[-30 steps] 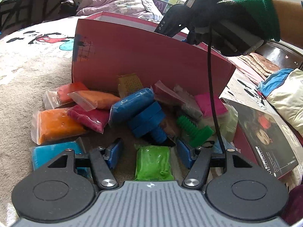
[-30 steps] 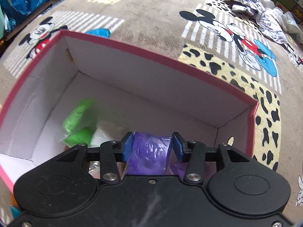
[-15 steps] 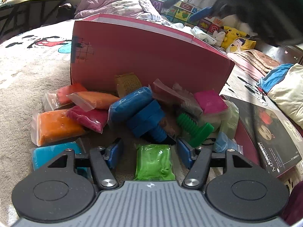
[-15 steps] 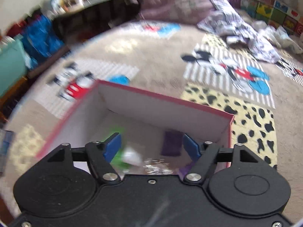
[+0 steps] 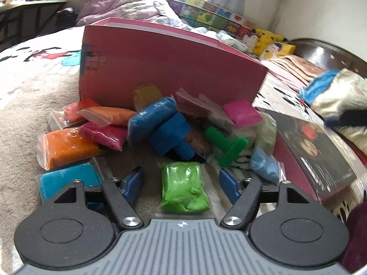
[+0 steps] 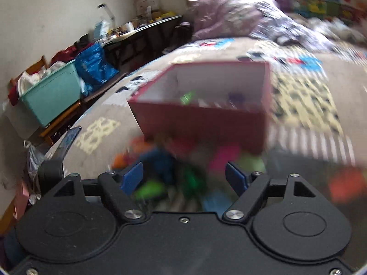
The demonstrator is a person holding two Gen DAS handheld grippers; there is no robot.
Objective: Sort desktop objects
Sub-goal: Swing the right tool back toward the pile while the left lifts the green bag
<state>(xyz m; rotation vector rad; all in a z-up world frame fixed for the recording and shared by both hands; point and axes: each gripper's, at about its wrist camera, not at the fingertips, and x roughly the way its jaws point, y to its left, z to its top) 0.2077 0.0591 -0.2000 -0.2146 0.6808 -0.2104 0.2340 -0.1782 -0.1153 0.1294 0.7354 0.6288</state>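
Note:
A pink box [image 5: 169, 68] stands on the carpet with a pile of clay bags and toy bolts in front of it. My left gripper [image 5: 181, 184] is open, low over the carpet, its jaws on either side of a bright green clay bag [image 5: 183, 189]. A blue toy bolt [image 5: 170, 136] and a green toy bolt [image 5: 226, 145] lie just beyond. My right gripper [image 6: 184, 178] is open and empty, above the blurred pile, short of the box [image 6: 201, 119]. Green and purple bags show blurred inside the box.
Orange [image 5: 66, 147], crimson [image 5: 103, 135], blue [image 5: 151, 119], teal [image 5: 66, 180], pink [image 5: 242, 112] and light blue [image 5: 263, 165] bags lie around. The flat box lid [image 5: 316, 155] lies right. A teal bin [image 6: 50, 96] and blue bag [image 6: 94, 65] stand far left.
My right gripper opened and dropped the purple clay bag into the box, then rose and pulled back toward the pile. My left gripper stayed still around the green bag.

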